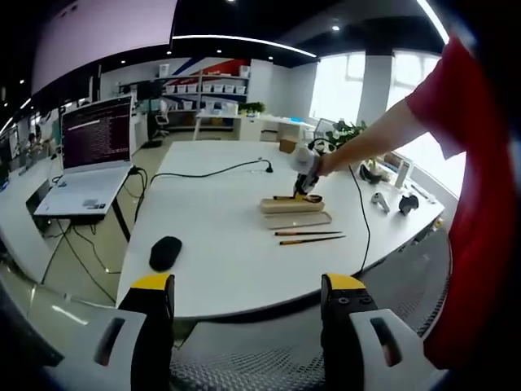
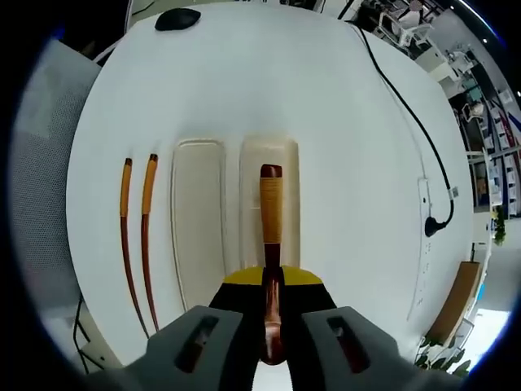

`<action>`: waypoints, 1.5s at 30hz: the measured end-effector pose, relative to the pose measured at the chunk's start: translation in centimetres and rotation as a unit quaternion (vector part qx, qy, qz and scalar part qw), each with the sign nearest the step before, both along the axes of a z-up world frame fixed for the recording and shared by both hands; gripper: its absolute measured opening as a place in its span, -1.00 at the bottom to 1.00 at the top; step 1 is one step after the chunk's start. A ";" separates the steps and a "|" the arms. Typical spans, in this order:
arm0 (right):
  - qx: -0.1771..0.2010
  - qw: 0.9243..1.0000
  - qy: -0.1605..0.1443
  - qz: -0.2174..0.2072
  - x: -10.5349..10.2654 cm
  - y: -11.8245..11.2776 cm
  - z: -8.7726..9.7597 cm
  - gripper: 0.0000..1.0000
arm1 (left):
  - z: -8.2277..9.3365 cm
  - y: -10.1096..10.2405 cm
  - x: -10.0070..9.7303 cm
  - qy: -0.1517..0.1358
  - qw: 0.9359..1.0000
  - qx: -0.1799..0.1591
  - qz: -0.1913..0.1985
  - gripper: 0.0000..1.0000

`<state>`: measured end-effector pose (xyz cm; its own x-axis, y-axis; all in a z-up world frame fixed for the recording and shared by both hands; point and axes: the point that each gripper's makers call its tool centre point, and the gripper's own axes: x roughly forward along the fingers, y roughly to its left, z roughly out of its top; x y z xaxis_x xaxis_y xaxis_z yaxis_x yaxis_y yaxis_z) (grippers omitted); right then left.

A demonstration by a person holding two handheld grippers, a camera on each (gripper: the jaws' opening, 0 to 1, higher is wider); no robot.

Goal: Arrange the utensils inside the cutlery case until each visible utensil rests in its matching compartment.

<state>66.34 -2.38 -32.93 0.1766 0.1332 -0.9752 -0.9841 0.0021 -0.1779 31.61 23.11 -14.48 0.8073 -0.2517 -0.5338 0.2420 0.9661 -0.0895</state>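
A wooden spoon (image 2: 270,213) with an orange-wrapped handle end lies lengthwise over the right-hand cream tray of the cutlery case (image 2: 286,163). My right gripper (image 2: 273,281) is shut on the spoon's near end. The flatter cream tray (image 2: 198,213) sits just left of it, and two brown chopsticks (image 2: 135,232) lie side by side on the table further left. From across the table I see the case (image 1: 285,207), the flat tray (image 1: 298,220), the chopsticks (image 1: 309,237) and the right gripper (image 1: 307,182) in a person's hand. My left gripper (image 1: 248,292) hangs open off the table's near edge, holding nothing.
A black mouse (image 1: 165,252) lies near the white table's (image 1: 220,244) front left. A black cable (image 1: 212,173) runs to a power strip (image 2: 426,199). An open laptop (image 1: 91,155) stands on a side desk. A person's arm and red sleeve (image 1: 456,138) reach in from the right.
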 end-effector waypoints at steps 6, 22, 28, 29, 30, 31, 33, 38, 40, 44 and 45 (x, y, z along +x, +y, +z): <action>-0.001 0.999 -0.012 0.031 0.3 0.7 -0.6 -0.97 | 0.3 0.4 0.0 -0.002 1.000 0.001 0.009 0.51; -0.007 1.000 0.000 0.025 1.1 0.5 -2.1 -0.96 | -0.3 0.3 -0.1 0.010 1.000 0.004 0.011 0.51; -0.003 1.000 0.010 0.007 0.9 0.6 -2.4 -0.96 | 0.0 0.1 0.1 0.007 1.000 -0.010 0.018 0.51; -0.005 1.000 0.009 -0.001 1.2 0.5 -2.5 -0.96 | 0.2 0.0 0.1 0.003 1.000 -0.012 0.016 0.51; -0.006 1.000 0.013 -0.015 1.1 0.5 -2.4 -0.96 | 0.6 -0.1 0.1 -0.007 1.000 -0.015 0.015 0.50; -0.004 0.999 0.021 -0.026 1.0 0.6 -2.5 -0.96 | 0.8 -0.2 0.1 -0.010 1.000 -0.020 0.014 0.49; -0.002 1.000 0.019 -0.023 1.2 0.7 -2.4 -0.96 | 0.7 -0.2 0.2 -0.009 1.000 -0.023 0.014 0.51; -0.008 0.999 0.023 -0.021 1.4 0.4 -3.8 -0.95 | 0.2 0.0 0.3 -0.005 1.000 -0.013 0.010 0.50; -0.007 0.999 0.020 -0.028 1.8 0.6 -3.6 -0.95 | 0.1 0.1 0.3 -0.003 1.000 -0.010 0.012 0.49; -0.002 0.999 0.017 -0.028 2.0 1.2 -3.4 -0.95 | 0.0 0.3 0.1 -0.001 1.000 -0.008 0.011 0.49; -0.001 0.999 0.017 -0.027 2.0 1.3 -3.4 -0.95 | 0.0 0.3 0.1 -0.001 1.000 -0.007 0.012 0.48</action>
